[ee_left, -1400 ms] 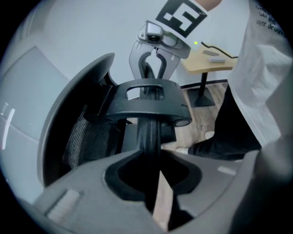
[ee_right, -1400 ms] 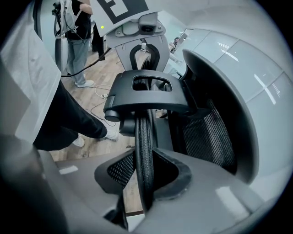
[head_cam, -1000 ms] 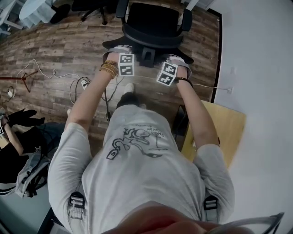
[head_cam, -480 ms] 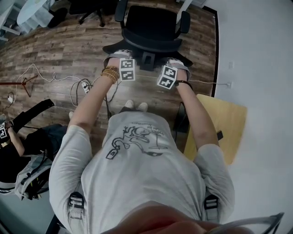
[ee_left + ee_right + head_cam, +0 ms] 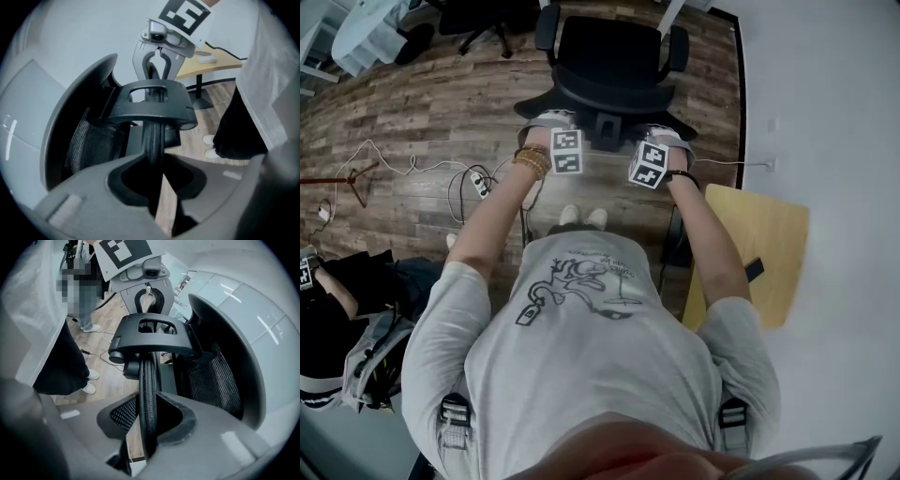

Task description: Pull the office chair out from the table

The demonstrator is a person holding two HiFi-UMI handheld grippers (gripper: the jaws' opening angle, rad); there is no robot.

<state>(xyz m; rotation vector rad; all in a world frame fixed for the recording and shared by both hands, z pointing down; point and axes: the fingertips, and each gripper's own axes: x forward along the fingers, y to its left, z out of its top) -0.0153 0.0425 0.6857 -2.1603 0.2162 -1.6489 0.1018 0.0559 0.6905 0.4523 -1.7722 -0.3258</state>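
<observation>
Head view: office chair at 12 o'clock; table at 4 o'clock, apart from it. The left gripper and right gripper are seemingly at its backrest.
Left gripper view: jaws pinch the backrest rim.
Right gripper view: jaws clamped on the same rim, no gap.

Slight shift of office chair

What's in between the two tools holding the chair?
The head view shows the office chair's black bracket in the middle, on the backrest rim that the left tool and right tool each clamp.
</observation>
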